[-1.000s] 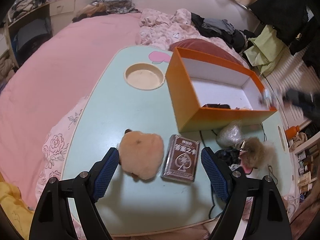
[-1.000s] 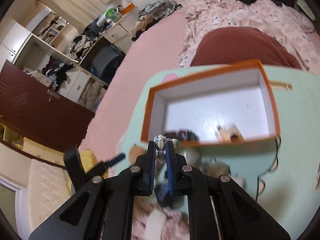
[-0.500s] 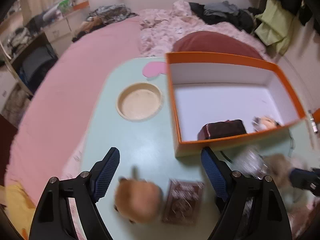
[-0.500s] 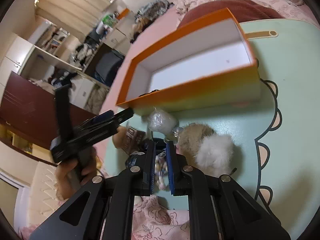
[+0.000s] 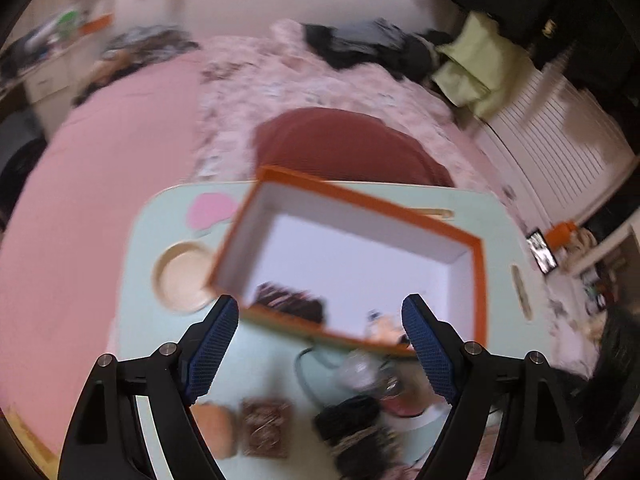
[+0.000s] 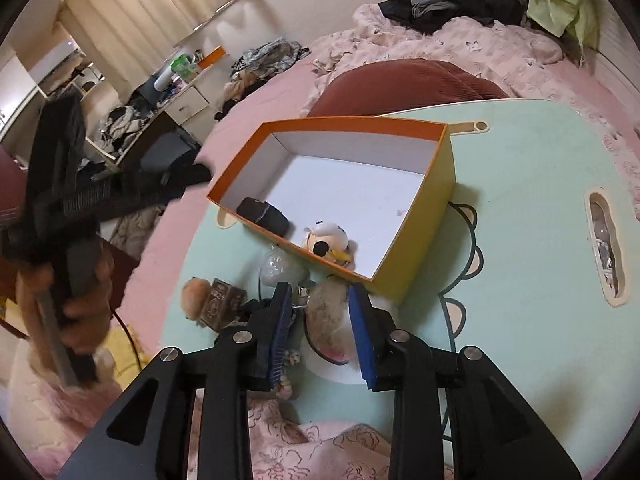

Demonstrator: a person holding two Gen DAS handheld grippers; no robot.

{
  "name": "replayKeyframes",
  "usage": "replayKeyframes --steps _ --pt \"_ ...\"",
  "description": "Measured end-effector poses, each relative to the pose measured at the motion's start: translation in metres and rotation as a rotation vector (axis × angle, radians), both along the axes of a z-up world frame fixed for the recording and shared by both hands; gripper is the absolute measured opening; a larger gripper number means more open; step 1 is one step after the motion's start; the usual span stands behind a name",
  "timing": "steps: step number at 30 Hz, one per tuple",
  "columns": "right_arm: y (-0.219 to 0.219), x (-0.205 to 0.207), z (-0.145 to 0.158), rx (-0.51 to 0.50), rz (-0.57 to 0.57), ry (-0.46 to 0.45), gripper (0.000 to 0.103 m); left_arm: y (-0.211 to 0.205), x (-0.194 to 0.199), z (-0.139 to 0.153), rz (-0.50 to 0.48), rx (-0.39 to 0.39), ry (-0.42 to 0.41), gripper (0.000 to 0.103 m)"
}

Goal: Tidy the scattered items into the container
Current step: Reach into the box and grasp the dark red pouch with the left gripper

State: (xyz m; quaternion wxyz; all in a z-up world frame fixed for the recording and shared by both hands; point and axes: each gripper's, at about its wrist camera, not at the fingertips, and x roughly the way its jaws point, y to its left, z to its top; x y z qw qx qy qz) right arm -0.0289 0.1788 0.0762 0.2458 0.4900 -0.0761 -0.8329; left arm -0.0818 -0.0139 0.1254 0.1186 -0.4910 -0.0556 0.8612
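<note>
Risks, read left to right across the right wrist view.

Left tongs (image 6: 192, 176): held high in a hand (image 6: 76, 300) off the left edge of the worktop (image 6: 540, 208), jaws spread wide, nothing between them. Left wrist view is smeared, so judging an approach from it looks unreliable; a reach now could clip the near wall of the orange box (image 6: 424, 232) and shove it.

Loose pile on the worktop just in front of the box: tan plush (image 6: 194, 292) touching the brown card pack (image 6: 222, 300), then a crinkled clear wrapper (image 6: 276, 266), then a dark cord (image 6: 260, 284) running under the pile. Likely fault: the cord snags on a lifted item and drags its neighbours off the near edge onto the pink bedding.

Right tongs (image 6: 320, 320): jaws have just been opening and now stand part spread either side of the furry pom-pom keyring (image 6: 328, 312); pads do not appear to press it, so it counts as released. Soft fur may slip once gripped, and its metal clasp (image 6: 302, 290) lies close to the left pad, so it could be pinched instead.

Count.
- Box: one, open, on the worktop.
- Inside it: two, a dark pouch (image 6: 262, 216) and a small plush with a yellow beak (image 6: 330, 240), both by the near wall.
- Outside still: tan plush one, card pack one, wrapper one, keyring one, cord one; other small bits under the right tongs too hidden to count.
</note>
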Motion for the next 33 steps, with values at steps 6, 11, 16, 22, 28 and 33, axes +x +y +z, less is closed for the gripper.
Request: replayKeyframes --steps 6,11,16,22,28,33 --pt "0.002 -0.004 -0.01 0.04 -0.002 -0.009 0.031 0.022 -0.024 -0.025 -0.034 -0.099 -0.088 0.084" --pt "0.006 -0.001 -0.01 0.01 0.007 -0.01 0.031 0.019 -0.029 -0.047 -0.054 -0.17 -0.162 0.074" --pt "0.004 -0.002 -0.009 -0.006 0.017 -0.009 0.031 0.014 -0.047 -0.059 -0.046 -0.211 -0.268 0.074" --pt "0.001 -0.006 -0.013 -0.008 0.015 -0.025 0.031 0.023 -0.059 -0.091 -0.088 -0.3 -0.403 0.074" --pt "0.007 -0.009 -0.012 -0.033 0.003 -0.035 0.031 0.03 -0.059 -0.099 -0.085 -0.34 -0.39 0.061" --pt "0.012 -0.01 -0.008 -0.043 -0.007 -0.025 0.031 0.023 -0.062 -0.082 -0.056 -0.24 -0.362 0.06"
